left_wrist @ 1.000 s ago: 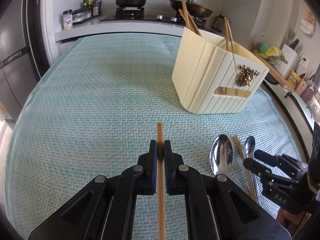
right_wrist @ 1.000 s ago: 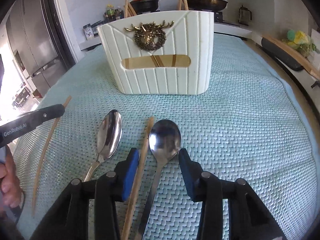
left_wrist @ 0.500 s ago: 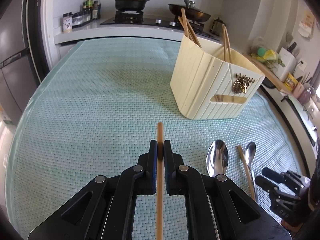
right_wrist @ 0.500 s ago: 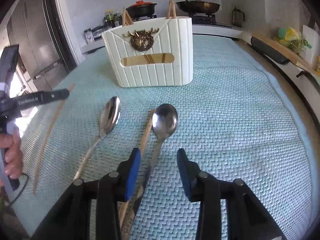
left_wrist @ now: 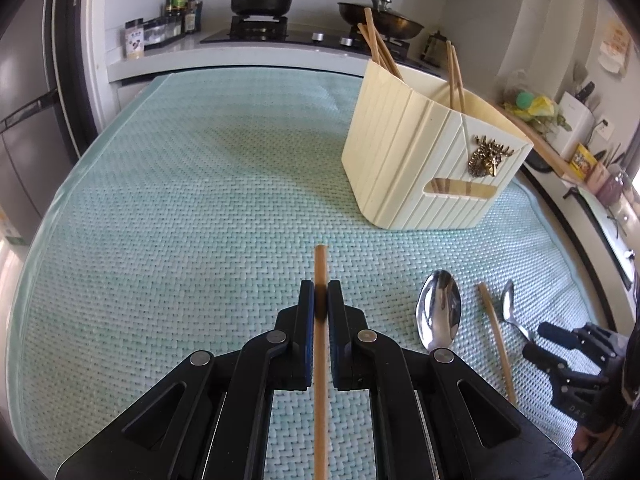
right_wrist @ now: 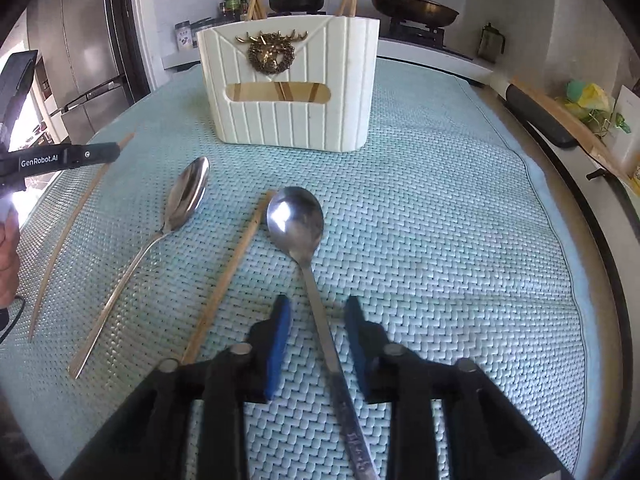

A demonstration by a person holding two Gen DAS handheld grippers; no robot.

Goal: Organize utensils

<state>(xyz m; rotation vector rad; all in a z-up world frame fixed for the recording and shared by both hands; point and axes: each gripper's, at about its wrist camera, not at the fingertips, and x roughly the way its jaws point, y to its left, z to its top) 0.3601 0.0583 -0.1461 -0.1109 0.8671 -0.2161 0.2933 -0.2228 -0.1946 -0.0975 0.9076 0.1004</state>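
The chopstick [left_wrist: 320, 264] is clamped in the left gripper [left_wrist: 321, 300], to be tipped upright over the holder [left_wrist: 424, 160] at upper right; the right gripper [right_wrist: 316, 312] is held wide open, straddling a spoon [right_wrist: 298, 220] handle

Both views are bright and sharp at centre, with heavy fisheye bending and black vignetting in the corners. Daylight enters from the far left of the right wrist view, blown out white there. The holder [left_wrist: 432, 168] casts a soft shadow leftward on the mat [left_wrist: 200, 200]. Glare spots sit on the spoon [right_wrist: 295, 220] bowl. The right wrist view is slightly softer, with hazy edges.
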